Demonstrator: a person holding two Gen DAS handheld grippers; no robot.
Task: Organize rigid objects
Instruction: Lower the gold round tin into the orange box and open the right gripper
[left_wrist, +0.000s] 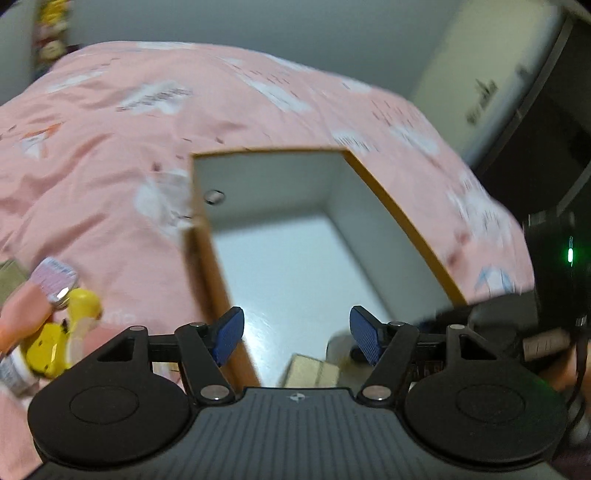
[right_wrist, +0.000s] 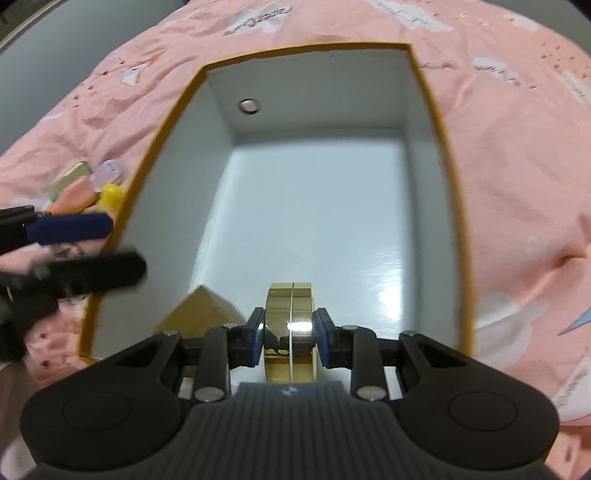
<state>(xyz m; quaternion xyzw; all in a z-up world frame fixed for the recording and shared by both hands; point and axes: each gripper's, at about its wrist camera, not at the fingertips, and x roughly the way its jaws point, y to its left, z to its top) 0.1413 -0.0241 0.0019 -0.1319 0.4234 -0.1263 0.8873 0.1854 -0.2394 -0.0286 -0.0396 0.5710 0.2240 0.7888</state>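
Note:
An open box with white inside and orange rim (left_wrist: 402, 221) (right_wrist: 439, 122) lies on a pink bed. My right gripper (right_wrist: 290, 334) is shut on a round gold tin (right_wrist: 291, 306), held on edge over the box's near end. A tan cardboard piece (right_wrist: 201, 310) lies in the box's near left corner; it also shows in the left wrist view (left_wrist: 314, 371). My left gripper (left_wrist: 297, 332) is open and empty above the box's near left edge; it appears at the left of the right wrist view (right_wrist: 85, 243).
A pile of small items lies on the bed left of the box: a yellow toy (left_wrist: 55, 343) (right_wrist: 110, 194), a pink object (left_wrist: 22, 314) and a small pink-labelled packet (left_wrist: 55, 277). A dark cabinet (left_wrist: 546, 122) stands at the right.

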